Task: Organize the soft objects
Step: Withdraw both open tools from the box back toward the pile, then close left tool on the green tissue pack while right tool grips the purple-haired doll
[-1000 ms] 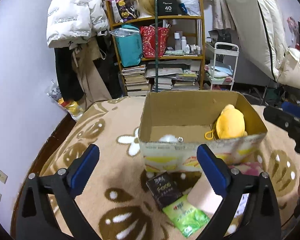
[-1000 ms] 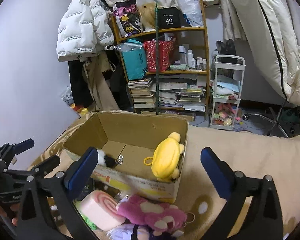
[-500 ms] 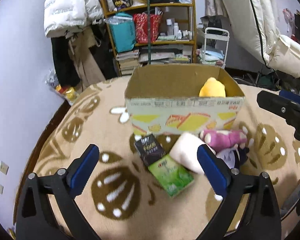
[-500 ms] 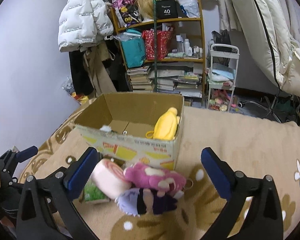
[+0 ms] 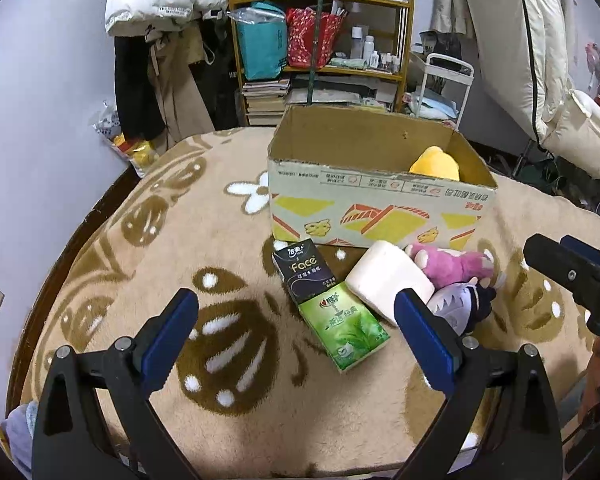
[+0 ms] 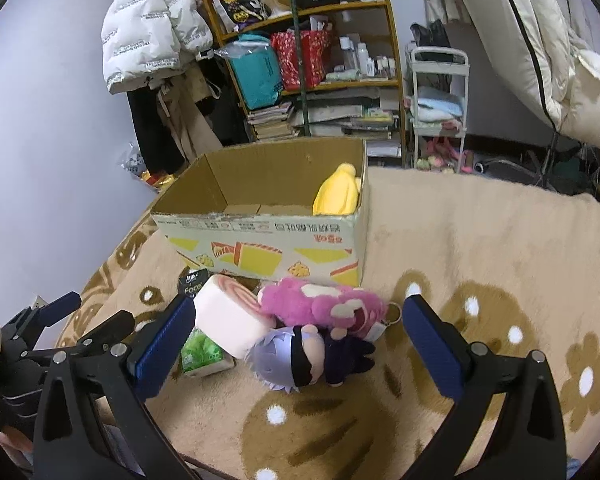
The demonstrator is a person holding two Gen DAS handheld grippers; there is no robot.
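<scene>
Spread underfoot: a tan fleece blanket with brown flower blobs (image 5: 228,364); behind, a crammed wooden bookshelf (image 5: 320,32), a white puffer jacket (image 6: 148,20) hung on the lilac wall, a white trolley (image 6: 436,92). On the blanket, an open printed cardboard box (image 5: 376,212) with a yellow plush toy (image 6: 336,196) inside. Just before the box, touching in a heap: pink plush (image 6: 320,300), silver-haired dark-robed doll (image 6: 300,356), pink swirl-roll cushion (image 6: 228,316), black tissue pack (image 5: 304,272), green tissue pack (image 5: 344,326). Left gripper (image 5: 296,336) spread wide, empty; right gripper (image 6: 296,344) likewise agape, gripping nothing, above the heap.
</scene>
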